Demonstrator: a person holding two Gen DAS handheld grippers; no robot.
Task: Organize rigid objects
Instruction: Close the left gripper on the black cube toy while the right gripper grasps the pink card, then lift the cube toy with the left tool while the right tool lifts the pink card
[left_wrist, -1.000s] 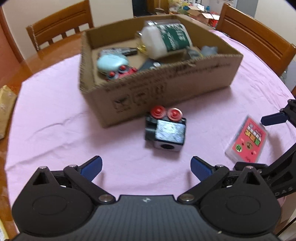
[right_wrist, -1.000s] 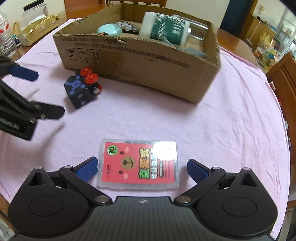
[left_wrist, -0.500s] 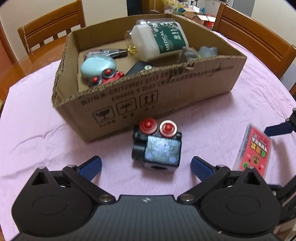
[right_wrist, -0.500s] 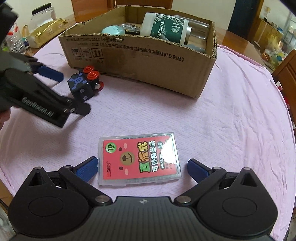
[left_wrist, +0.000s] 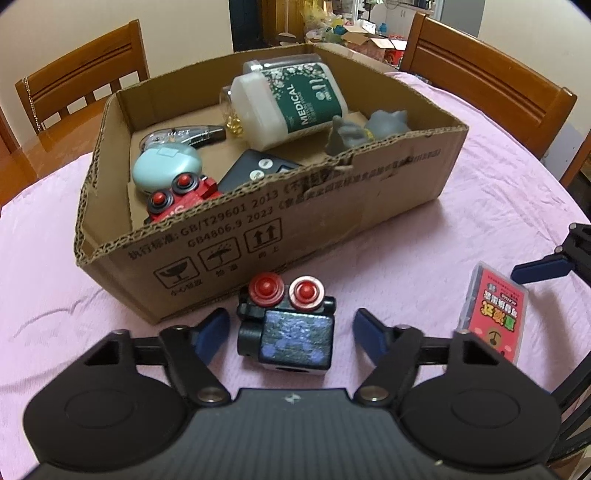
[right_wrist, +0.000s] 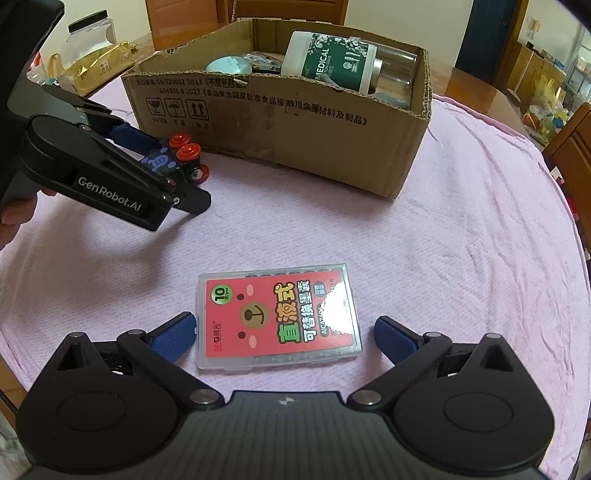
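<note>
Left wrist view: the left gripper (left_wrist: 290, 330) has its blue pads on either side of a black toy block with two red buttons (left_wrist: 286, 330), jaws closing with the toy between them, narrow gaps still showing on both sides. The toy sits on the pink tablecloth (left_wrist: 424, 266) just in front of the cardboard box (left_wrist: 258, 236), which holds a green-labelled medical jar (left_wrist: 295, 105), a mint case (left_wrist: 166, 166) and a red toy (left_wrist: 181, 199). Right wrist view: the right gripper (right_wrist: 284, 338) hovers with jaws wide apart around a clear plastic case with a red bear label (right_wrist: 277, 317), lying flat on the cloth, its left pad just beside the case
</note>
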